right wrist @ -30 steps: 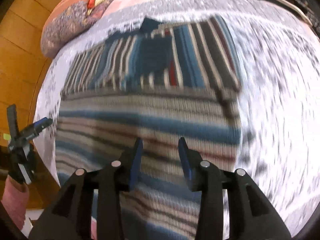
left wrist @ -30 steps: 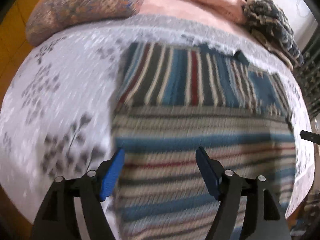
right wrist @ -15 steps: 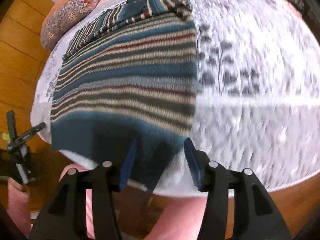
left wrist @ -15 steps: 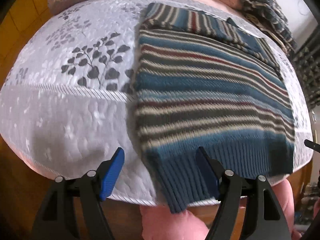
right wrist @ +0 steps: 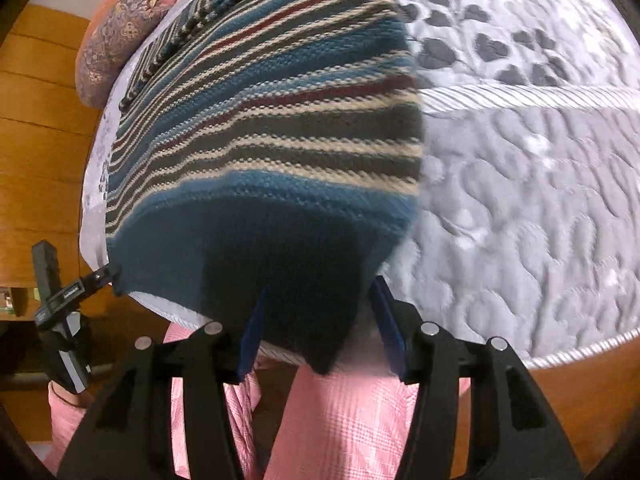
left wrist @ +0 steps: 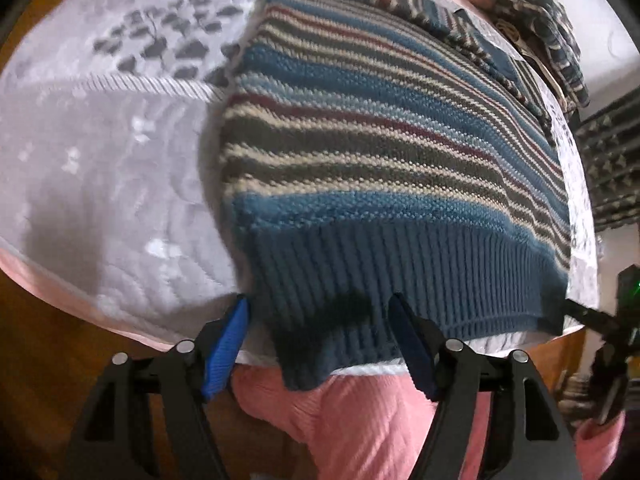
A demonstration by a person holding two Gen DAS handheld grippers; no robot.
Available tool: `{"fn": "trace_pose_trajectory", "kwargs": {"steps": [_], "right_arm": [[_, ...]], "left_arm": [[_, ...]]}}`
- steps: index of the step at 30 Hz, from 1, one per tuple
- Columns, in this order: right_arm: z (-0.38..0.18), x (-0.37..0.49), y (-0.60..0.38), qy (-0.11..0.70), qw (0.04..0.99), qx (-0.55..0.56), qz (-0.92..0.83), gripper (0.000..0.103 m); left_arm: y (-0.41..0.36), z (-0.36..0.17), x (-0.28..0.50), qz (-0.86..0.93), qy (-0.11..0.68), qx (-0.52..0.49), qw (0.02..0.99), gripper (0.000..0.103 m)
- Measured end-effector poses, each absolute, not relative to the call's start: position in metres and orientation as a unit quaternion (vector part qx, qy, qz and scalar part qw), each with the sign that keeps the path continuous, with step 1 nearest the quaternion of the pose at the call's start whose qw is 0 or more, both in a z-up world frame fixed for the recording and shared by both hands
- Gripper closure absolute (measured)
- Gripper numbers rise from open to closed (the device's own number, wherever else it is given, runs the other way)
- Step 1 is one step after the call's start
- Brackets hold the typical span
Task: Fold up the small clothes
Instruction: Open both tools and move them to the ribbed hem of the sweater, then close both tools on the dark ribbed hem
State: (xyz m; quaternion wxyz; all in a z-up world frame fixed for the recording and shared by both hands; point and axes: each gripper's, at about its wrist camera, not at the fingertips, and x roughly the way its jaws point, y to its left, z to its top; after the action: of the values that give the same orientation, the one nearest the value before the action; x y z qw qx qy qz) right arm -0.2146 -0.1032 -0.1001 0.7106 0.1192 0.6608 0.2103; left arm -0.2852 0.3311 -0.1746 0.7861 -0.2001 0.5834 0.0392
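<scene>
I am reaching both grippers, left gripper [left wrist: 320,344] and right gripper [right wrist: 316,328], to the striped sweater [left wrist: 380,168] on the bed [left wrist: 100,168]. Jaws are gaping, bracketing the hem corners, likely for folding

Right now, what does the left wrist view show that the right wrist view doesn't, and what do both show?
Left wrist only: a dark patterned garment at the far right of the bed, and the left gripper, open around the hem's left corner.

Right wrist only: a patterned pillow and wooden panelling, plus the right gripper, open around the hem's right corner.

Both: the striped sweater on the quilted mattress.
</scene>
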Motion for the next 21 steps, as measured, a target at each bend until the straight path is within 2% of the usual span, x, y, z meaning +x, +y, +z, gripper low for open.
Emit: {"fn": "trace_pose_trajectory", "kwargs": {"steps": [1,3,4,5,6,7,9,21], "right_arm": [[-0.101,-0.213,-0.101,0.659,0.712,0.115,0.212,0.054],[-0.102,-0.208,-0.096,0.656,0.715,0.105,0.217,0.065],[-0.102,-0.206,-0.094,0.655,0.715,0.106,0.221,0.069],[-0.102,-0.204,-0.094,0.655,0.712,0.111,0.226,0.079],[-0.103,-0.203,-0.093,0.656,0.708,0.119,0.231,0.083],[-0.101,-0.202,-0.094,0.655,0.705,0.129,0.239,0.083],[-0.097,-0.2,-0.094,0.648,0.706,0.135,0.253,0.085],[-0.037,-0.138,-0.118,0.586,0.699,0.259,0.317,0.086]], "left_arm": [[0.331,-0.177,-0.283,0.041,0.586,-0.197,0.785,0.034],[0.331,-0.18,-0.282,0.044,0.588,-0.198,0.783,0.036],[0.332,-0.179,-0.281,0.046,0.587,-0.196,0.784,0.044],[0.332,-0.178,-0.281,0.049,0.587,-0.193,0.785,0.048],[0.334,-0.177,-0.281,0.05,0.585,-0.194,0.786,0.058],[0.336,-0.176,-0.281,0.05,0.583,-0.199,0.787,0.074],[0.341,-0.17,-0.283,0.038,0.573,-0.22,0.789,0.091],[0.374,-0.098,-0.234,-0.004,0.462,-0.277,0.842,0.093]]}}
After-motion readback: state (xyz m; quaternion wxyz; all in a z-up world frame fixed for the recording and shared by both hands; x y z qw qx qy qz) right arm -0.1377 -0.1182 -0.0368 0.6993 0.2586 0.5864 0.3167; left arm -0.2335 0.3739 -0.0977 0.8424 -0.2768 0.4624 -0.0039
